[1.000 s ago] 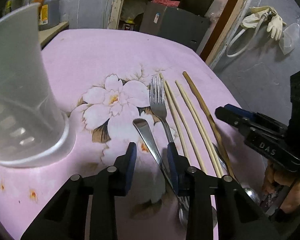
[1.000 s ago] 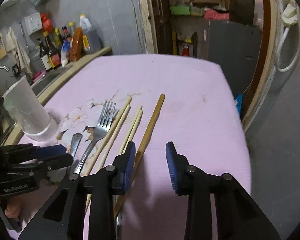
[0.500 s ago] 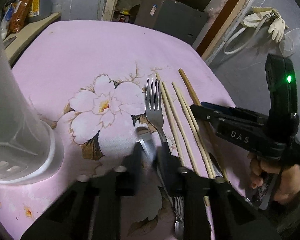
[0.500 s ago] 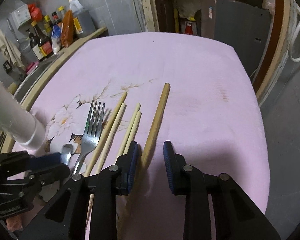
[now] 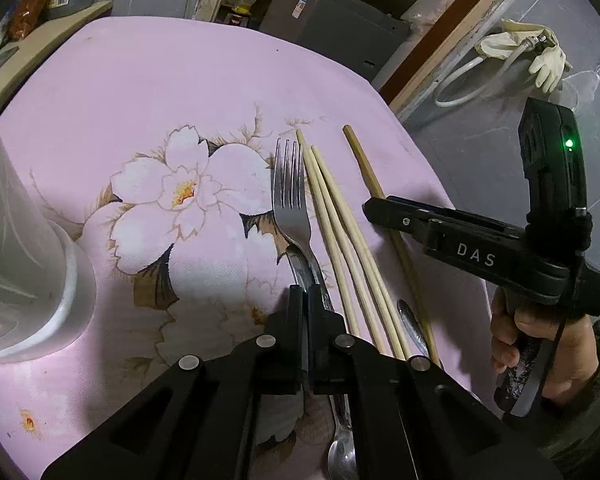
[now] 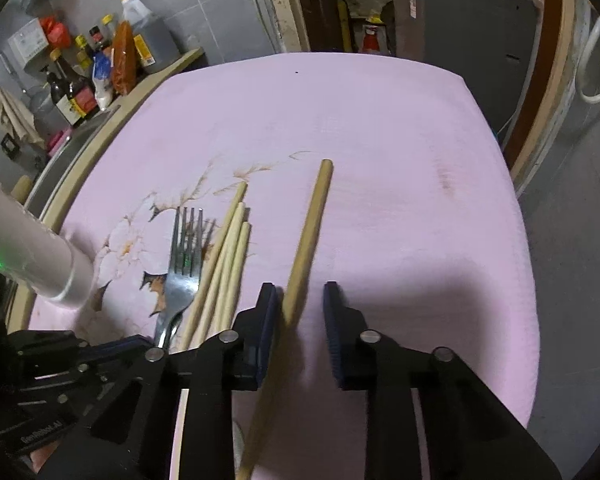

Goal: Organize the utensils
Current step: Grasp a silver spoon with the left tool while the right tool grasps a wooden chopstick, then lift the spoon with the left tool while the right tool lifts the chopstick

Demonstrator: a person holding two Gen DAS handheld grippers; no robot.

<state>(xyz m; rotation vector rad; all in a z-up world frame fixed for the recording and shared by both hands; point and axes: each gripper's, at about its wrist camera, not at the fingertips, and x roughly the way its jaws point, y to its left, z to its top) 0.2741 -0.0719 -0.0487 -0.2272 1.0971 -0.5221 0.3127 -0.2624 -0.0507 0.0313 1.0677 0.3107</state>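
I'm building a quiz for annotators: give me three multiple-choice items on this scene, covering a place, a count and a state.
1. Where does the white cup stand relative to the fork?
A left of it
B right of it
C on it

2. How many tines has the fork?
A three
B four
C five

3. The right gripper is
A shut on the fork
B open astride the brown stick
C holding the cup

Key:
1 A, both views show the cup left of the fork.
2 B, four tines show.
3 B, the stick lies between parted fingers.
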